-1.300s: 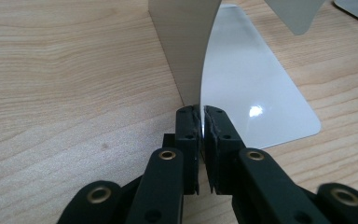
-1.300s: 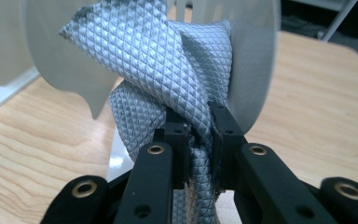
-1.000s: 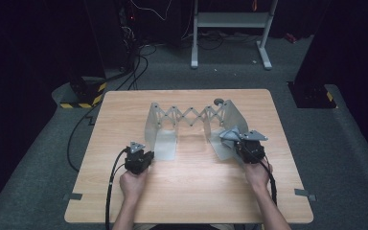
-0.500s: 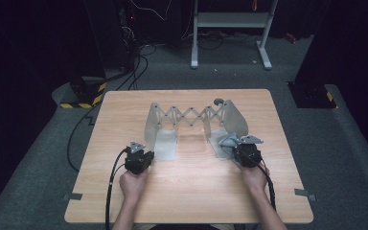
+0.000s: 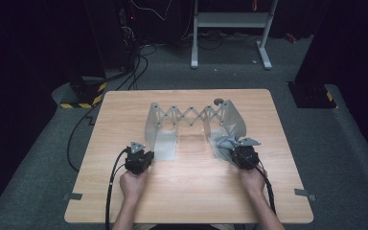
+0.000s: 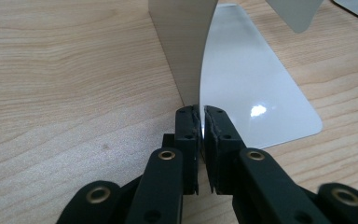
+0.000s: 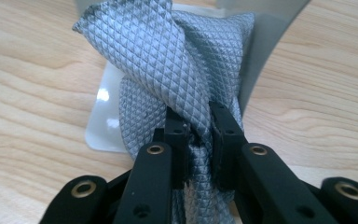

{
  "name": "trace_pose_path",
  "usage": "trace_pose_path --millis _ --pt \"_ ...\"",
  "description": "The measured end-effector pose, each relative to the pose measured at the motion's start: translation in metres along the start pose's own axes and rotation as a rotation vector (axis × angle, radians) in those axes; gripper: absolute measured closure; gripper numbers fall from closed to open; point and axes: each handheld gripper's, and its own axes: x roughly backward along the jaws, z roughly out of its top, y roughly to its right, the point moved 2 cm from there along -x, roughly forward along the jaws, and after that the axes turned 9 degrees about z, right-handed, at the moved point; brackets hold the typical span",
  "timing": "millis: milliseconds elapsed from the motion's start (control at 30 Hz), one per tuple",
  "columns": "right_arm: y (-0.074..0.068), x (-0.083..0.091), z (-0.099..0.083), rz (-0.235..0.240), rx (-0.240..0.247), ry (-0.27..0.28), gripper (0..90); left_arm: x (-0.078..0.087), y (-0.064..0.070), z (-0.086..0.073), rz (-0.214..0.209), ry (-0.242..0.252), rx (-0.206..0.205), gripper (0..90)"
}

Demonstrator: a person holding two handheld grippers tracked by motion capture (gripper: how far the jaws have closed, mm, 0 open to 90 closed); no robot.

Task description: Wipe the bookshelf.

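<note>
A metal rack with a scissor lattice [image 5: 191, 115] stands mid-table, joining two bent plates. My left gripper [image 5: 147, 154] is shut on the near edge of the left plate [image 5: 165, 143]. In the left gripper view the jaws [image 6: 201, 123] pinch the upright sheet [image 6: 182, 42], whose flat foot [image 6: 256, 93] lies on the wood. A grey diamond-patterned cloth [image 5: 225, 142] lies bunched on the right plate's foot [image 5: 218, 151]. My right gripper [image 5: 235, 147] is shut on it. In the right gripper view the cloth [image 7: 168, 56] rises folded from the jaws [image 7: 198, 126], beside the curved plate wall [image 7: 261, 46].
A small dark knob [image 5: 218, 101] sits behind the rack. The wooden table [image 5: 191, 196] has bare room in front of the rack. Black cables [image 5: 110, 191] trail off the near left edge. A white stand frame [image 5: 230, 21] is on the floor beyond.
My right gripper has drawn slightly toward the person with the cloth in it. The left gripper has stayed in place on the plate.
</note>
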Motion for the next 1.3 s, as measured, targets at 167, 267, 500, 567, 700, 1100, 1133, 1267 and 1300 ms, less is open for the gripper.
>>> trace_pose_path --millis 167,267,500,567,700,1100,1133,1267,1300 --pt "-0.009 -0.001 0.001 0.022 0.017 -0.005 80.2 0.000 0.000 0.000 0.000 0.001 0.001 83.5" --pt "-0.014 -0.003 0.003 0.035 0.028 -0.009 80.2 0.000 0.000 0.000 0.001 0.002 0.000 83.6" --pt "-0.029 -0.006 0.006 0.074 0.058 -0.018 80.1 0.000 0.000 0.000 0.001 0.003 0.003 83.5" --pt "-0.031 -0.007 0.007 0.080 0.064 -0.020 80.1 0.000 0.001 0.000 0.000 0.003 0.002 83.5" --pt "-0.030 -0.007 0.007 0.079 0.065 -0.023 80.1 0.000 0.000 0.000 0.001 0.002 0.001 83.5" --pt "-0.007 -0.002 0.006 0.015 0.010 -0.028 80.0 0.000 0.000 0.000 0.001 0.002 -0.002 83.5" --pt "-0.010 -0.003 0.006 0.018 0.018 -0.031 80.0 0.000 0.000 0.000 0.001 0.002 -0.003 83.5" --pt "-0.030 -0.008 0.008 0.063 0.076 -0.038 80.0 0.000 0.000 0.000 0.002 0.002 -0.007 83.4" --pt "-0.036 -0.009 0.009 0.074 0.087 -0.041 80.0 0.000 0.000 0.000 0.002 0.002 -0.006 83.4"
